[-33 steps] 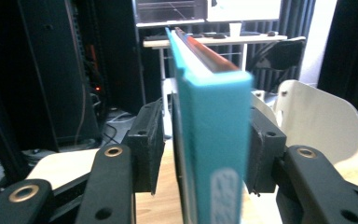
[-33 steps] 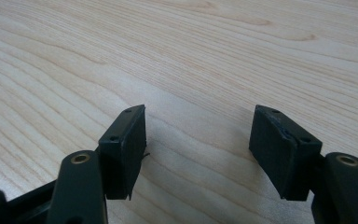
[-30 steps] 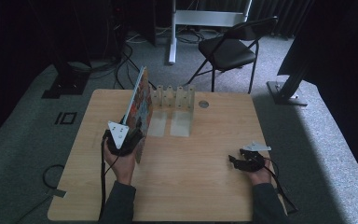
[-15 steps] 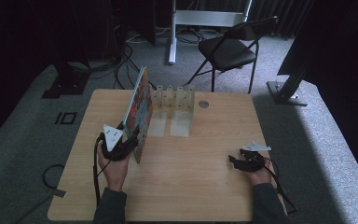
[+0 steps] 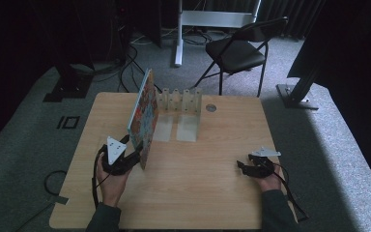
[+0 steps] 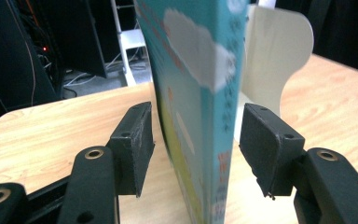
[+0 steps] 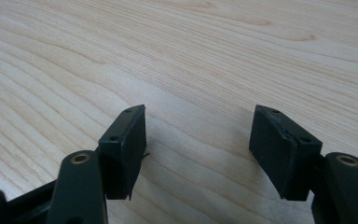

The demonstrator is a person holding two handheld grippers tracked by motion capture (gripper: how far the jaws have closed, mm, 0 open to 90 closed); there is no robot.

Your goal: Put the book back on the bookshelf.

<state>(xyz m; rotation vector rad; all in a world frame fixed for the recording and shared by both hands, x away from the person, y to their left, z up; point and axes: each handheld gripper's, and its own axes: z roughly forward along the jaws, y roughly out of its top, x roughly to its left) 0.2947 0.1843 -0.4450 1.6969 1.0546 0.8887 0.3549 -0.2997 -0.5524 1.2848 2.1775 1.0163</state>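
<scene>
Pulling the left claw (image 5: 135, 155) a little nearer the person's edge of the table (image 5: 198, 193) than a second ago, and having just been opening its jaws with the book (image 5: 144, 113) between them. Leaving the book standing on its edge in the same spot, just beside the pale divider rack (image 5: 181, 101). Keeping the right claw (image 5: 241, 166) in its earlier place, low over the bare wood at the near right, jaws wide apart and gripping nothing.

Working on a light wood-grain table set on grey carpet (image 5: 29, 145), with a black folding chair (image 5: 236, 50), a white stand (image 5: 212, 17) and dark cables (image 5: 130, 58) beyond the far edge.

Looking along the left claw (image 6: 196, 144): seeing the book's teal spine (image 6: 214, 93) rising between the two pads (image 6: 135, 140), with a clear gap on either side, so pressing on nothing; catching a rounded cream divider of the rack (image 6: 275, 60) just behind the book. Looking along the right claw (image 7: 198, 144): finding plain wood grain (image 7: 191, 56) between its open jaws.
</scene>
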